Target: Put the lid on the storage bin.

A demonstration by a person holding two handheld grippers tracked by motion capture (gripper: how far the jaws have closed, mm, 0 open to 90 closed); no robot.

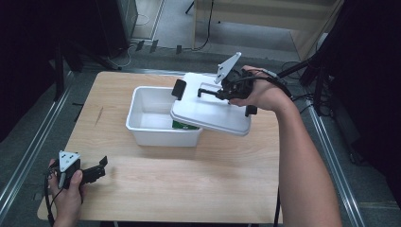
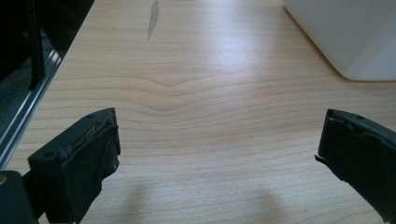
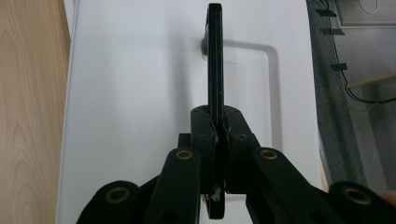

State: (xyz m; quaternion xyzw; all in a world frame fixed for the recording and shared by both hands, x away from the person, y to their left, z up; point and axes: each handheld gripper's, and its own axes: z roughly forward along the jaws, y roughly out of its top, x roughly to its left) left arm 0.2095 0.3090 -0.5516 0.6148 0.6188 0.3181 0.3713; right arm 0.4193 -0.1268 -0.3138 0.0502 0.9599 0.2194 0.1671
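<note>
A white plastic box (image 1: 156, 118) stands mid-table, with something green (image 1: 182, 125) showing inside at its right end. Its white lid (image 1: 213, 111) hangs tilted over the box's right end, black latches at both ends. My right gripper (image 1: 222, 92) is shut on the lid's black handle (image 3: 215, 60), which stands edge-on between the jaws in the right gripper view. My left gripper (image 1: 97, 168) rests open near the table's front left corner with nothing between its fingers (image 2: 84, 154). The box's corner (image 2: 355, 37) shows in the left gripper view at upper right.
The wooden table (image 1: 189, 184) has free room in front of the box. Metal rails (image 1: 28, 151) run along both sides. Cables (image 3: 345, 70) and dark equipment lie on the floor behind and to the right.
</note>
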